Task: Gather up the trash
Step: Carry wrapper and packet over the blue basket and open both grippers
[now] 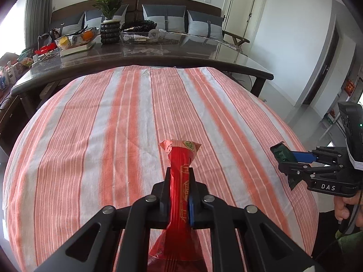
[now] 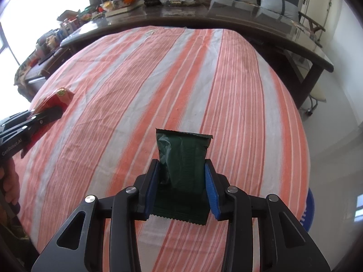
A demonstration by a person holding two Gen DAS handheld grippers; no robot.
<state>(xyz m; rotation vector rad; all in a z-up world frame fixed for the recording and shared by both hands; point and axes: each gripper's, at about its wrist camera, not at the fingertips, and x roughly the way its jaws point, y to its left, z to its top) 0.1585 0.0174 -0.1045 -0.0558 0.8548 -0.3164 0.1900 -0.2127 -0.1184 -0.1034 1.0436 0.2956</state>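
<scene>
My left gripper [image 1: 179,174] is shut on a red snack wrapper [image 1: 180,158] and holds it above the striped tablecloth [image 1: 113,124]. The wrapper sticks out past the fingertips. My right gripper [image 2: 182,165] is shut on a dark green wrapper [image 2: 183,154] and holds it above the same cloth [image 2: 158,79]. In the left wrist view the right gripper [image 1: 286,161] is at the far right with the green wrapper [image 1: 281,153] in it. In the right wrist view the left gripper [image 2: 59,108] is at the far left with the red wrapper [image 2: 57,97].
A dark long table [image 1: 158,54] stands behind the cloth-covered table, with a fruit bowl [image 1: 74,38], a potted plant [image 1: 110,26] and a glass tray [image 1: 143,35]. A sofa with cushions is behind it. A blue object [image 2: 309,210] shows on the floor at right.
</scene>
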